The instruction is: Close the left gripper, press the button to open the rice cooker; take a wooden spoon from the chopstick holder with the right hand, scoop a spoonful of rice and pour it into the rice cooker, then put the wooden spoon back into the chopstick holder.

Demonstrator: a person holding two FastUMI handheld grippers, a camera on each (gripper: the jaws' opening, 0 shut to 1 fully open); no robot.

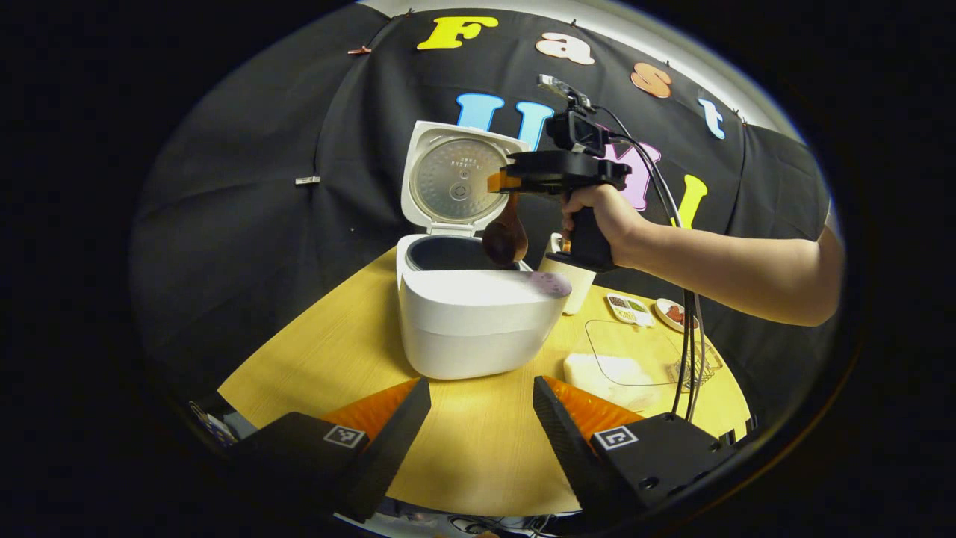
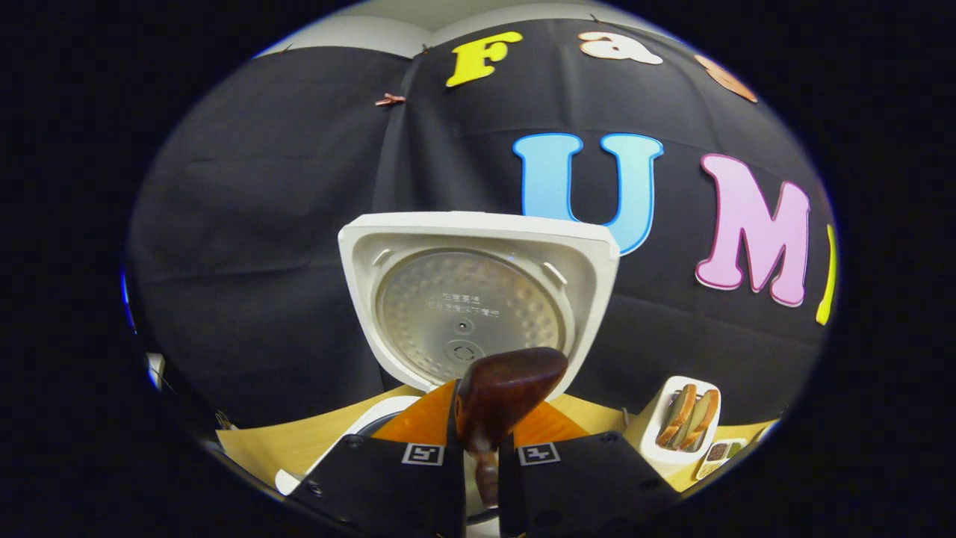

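Note:
The white rice cooker (image 1: 478,321) stands on the yellow table with its lid (image 1: 455,179) raised upright. A hand holds my right gripper (image 1: 502,181) above the cooker's open pot, shut on the handle of a dark wooden spoon (image 1: 506,235). The spoon hangs bowl-down over the pot's right rim. In the right gripper view the spoon (image 2: 508,396) sticks up between the fingers of the right gripper (image 2: 482,448), facing the lid (image 2: 478,299). The white chopstick holder (image 1: 567,280) stands behind the cooker to the right. My left gripper (image 1: 482,418) is open in front of the cooker, holding nothing.
A clear tray of white rice (image 1: 612,370) lies on the table right of the cooker. Small dishes (image 1: 631,308) sit behind it. Cables (image 1: 687,351) hang from the right gripper down over the tray. The chopstick holder (image 2: 683,426) holds other wooden utensils.

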